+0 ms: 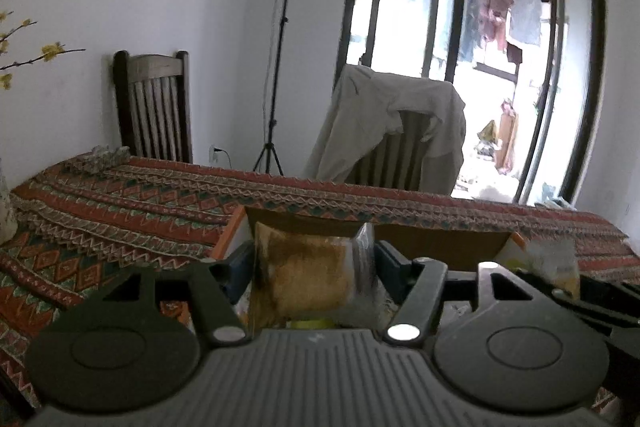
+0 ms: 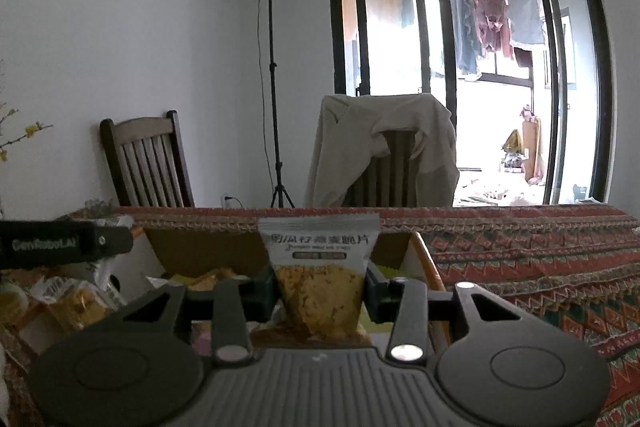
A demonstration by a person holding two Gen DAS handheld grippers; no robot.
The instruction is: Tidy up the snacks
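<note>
In the left wrist view my left gripper [image 1: 314, 267] is shut on a clear packet of brown snacks [image 1: 308, 279], which fills the gap between its blue pads. It hangs over an open cardboard box [image 1: 440, 247] on the table. In the right wrist view my right gripper [image 2: 322, 287] is shut on a grey-topped packet of yellow crisps [image 2: 320, 291]. This packet stands upright, pinched narrower at the pads, over the same box [image 2: 208, 251]. More wrapped snacks [image 2: 76, 301] lie in the box at the left. The left gripper's black body [image 2: 64, 243] reaches in from the left edge.
A patterned red cloth [image 1: 120, 203] covers the table [image 2: 540, 259]. Behind it stand a wooden chair [image 1: 154, 107], a chair draped with a beige jacket [image 2: 384, 151] and a lamp tripod [image 2: 274, 87]. Yellow-flowered twigs [image 1: 48, 53] rise at the far left. Glass doors fill the right.
</note>
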